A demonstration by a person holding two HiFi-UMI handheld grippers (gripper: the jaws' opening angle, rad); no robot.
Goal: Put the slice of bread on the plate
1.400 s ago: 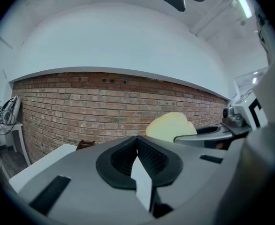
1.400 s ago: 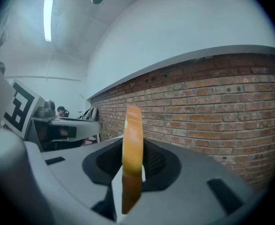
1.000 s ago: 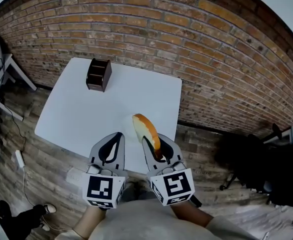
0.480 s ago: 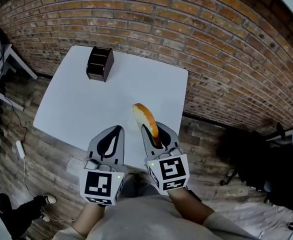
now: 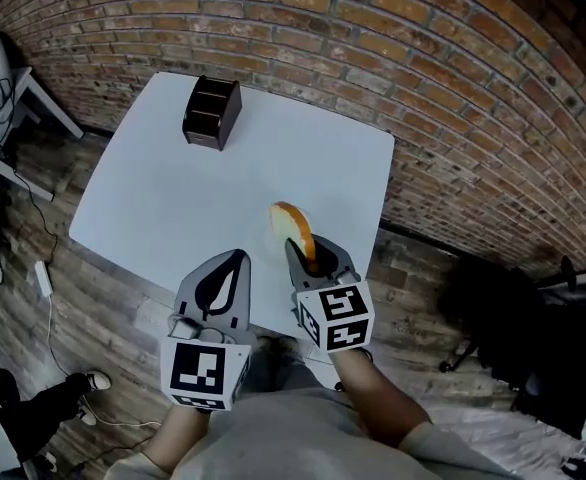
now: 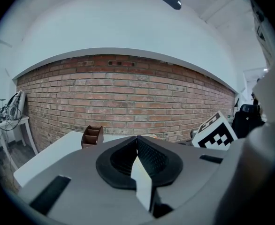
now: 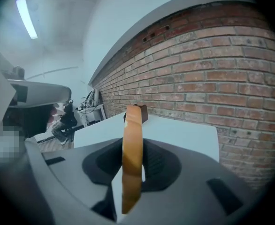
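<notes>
Slice of bread point(image 5: 289, 224): held upright, edge-on, clamped in right tongs point(image 5: 301, 256), above near edge of white bench point(image 5: 163, 198). Left tongs point(image 5: 236, 259): closed, empty, just beside right tongs. Brown wooden box point(image 5: 212, 114): set well ahead, far bench corner.

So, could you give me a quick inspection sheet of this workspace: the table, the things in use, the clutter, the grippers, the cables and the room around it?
Surface: white table, plain top.
Job's things: slice of bread, held upright on its edge over the table's near right part; no plate can be made out.
Clutter: brown wooden compartment box at the table's far left corner.
Grippers: right gripper, fingers shut on the bread; left gripper, fingers together with nothing between them.
Cables: white power strip with its lead, on the floor at the left.
Surroundings: brick wall behind the table; wood-plank floor.
</notes>
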